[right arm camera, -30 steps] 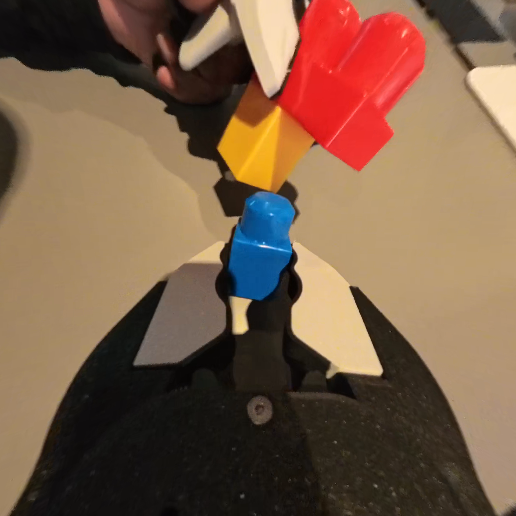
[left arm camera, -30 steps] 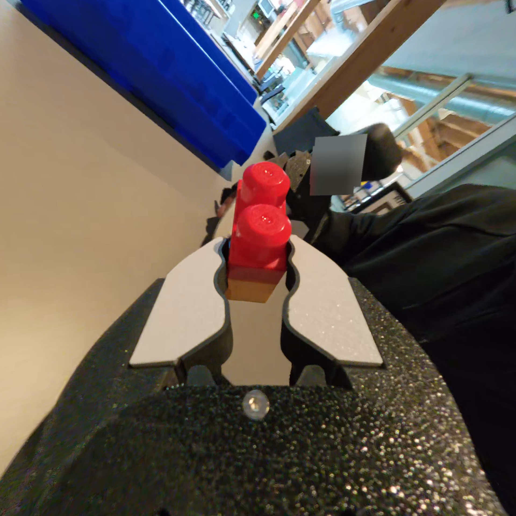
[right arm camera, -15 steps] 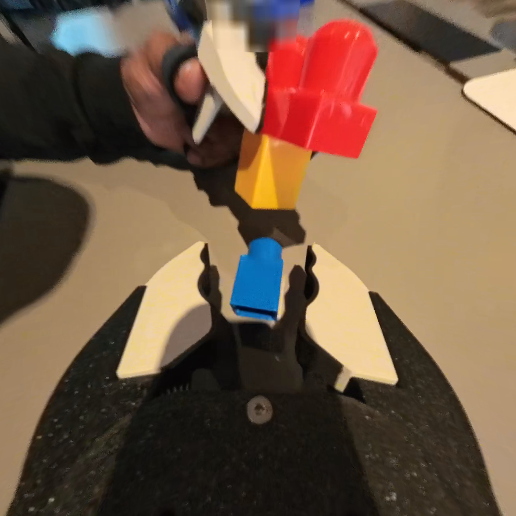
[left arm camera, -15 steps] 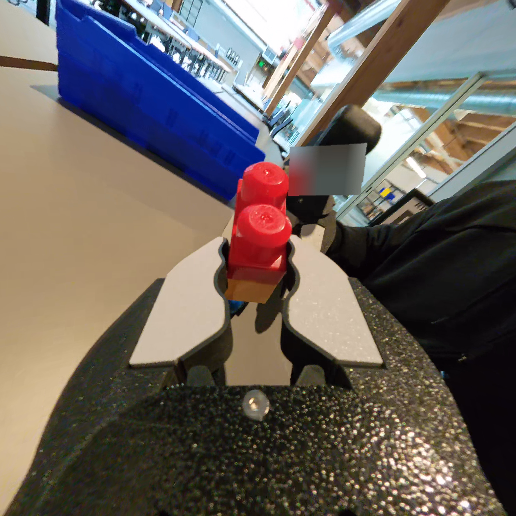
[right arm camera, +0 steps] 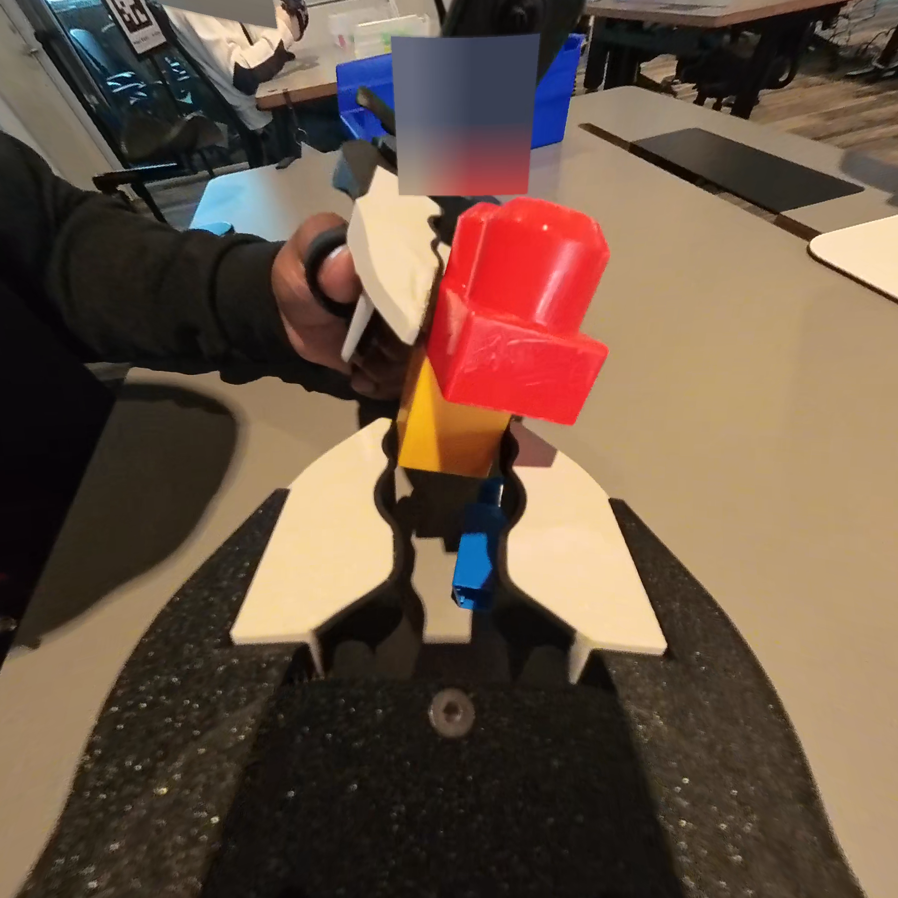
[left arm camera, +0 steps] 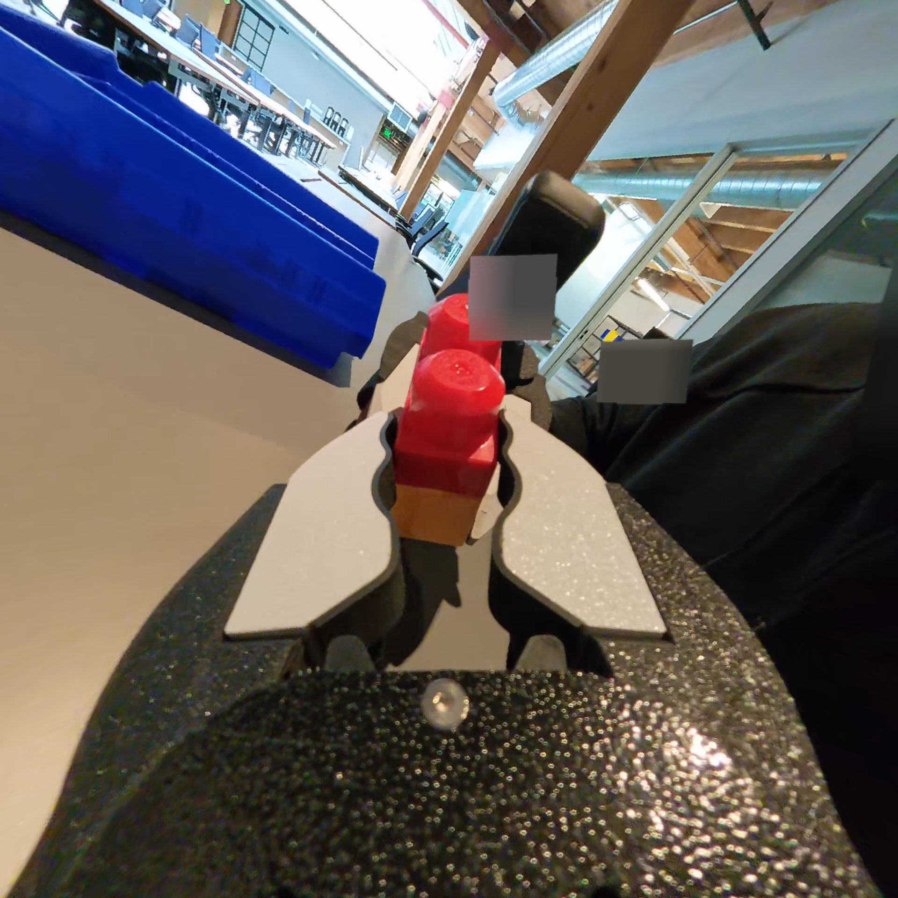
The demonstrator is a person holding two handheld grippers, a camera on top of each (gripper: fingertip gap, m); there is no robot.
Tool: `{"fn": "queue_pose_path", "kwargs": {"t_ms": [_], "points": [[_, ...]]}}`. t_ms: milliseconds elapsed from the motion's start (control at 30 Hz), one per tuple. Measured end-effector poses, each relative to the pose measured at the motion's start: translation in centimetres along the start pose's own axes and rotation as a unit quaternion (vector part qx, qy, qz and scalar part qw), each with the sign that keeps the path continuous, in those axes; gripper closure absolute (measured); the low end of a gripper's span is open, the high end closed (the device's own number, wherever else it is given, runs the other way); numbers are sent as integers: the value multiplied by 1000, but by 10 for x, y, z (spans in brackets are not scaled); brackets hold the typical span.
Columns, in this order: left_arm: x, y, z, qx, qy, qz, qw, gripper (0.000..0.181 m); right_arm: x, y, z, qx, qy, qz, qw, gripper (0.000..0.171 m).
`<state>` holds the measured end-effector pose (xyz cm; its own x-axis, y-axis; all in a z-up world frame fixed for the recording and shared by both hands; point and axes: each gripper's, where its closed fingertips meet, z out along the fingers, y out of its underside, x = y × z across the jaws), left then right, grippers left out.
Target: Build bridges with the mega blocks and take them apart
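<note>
Left tongs point(left arm camera: 447, 452) pinch the red block point(left arm camera: 449, 418) atop the yellow block point(right arm camera: 447, 437), held above the bench point(right arm camera: 704, 388). Right tongs point(right arm camera: 449, 466) stand spread around the yellow block; the blue block point(right arm camera: 474, 559) lies loose between them. Recommended: close squarely on yellow, then pull straight.

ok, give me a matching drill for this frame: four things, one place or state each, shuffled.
1 red block
2 yellow block
3 small blue block
4 blue bin

A loose, joined to nothing
B clamped in the left gripper
C standing on the table
D stuck under the red block

Pairs: 1-B, 2-D, 3-A, 4-C
</note>
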<state>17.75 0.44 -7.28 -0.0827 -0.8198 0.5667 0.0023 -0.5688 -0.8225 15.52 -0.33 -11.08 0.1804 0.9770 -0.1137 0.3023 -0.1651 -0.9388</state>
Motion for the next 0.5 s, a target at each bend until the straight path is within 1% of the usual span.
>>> {"fn": "queue_pose_path", "kwargs": {"t_ms": [67,300,500], "points": [[0,0,0,3,6,-12,1000,143,1,1,0,-3,4,-4,1000,131],[-1,1,-2,9,24,-62,998,143,7,6,-1,-35,49,-67,996,131],[2,0,-3,19,48,-82,995,142,6,4,-2,-37,64,-92,993,131]]}}
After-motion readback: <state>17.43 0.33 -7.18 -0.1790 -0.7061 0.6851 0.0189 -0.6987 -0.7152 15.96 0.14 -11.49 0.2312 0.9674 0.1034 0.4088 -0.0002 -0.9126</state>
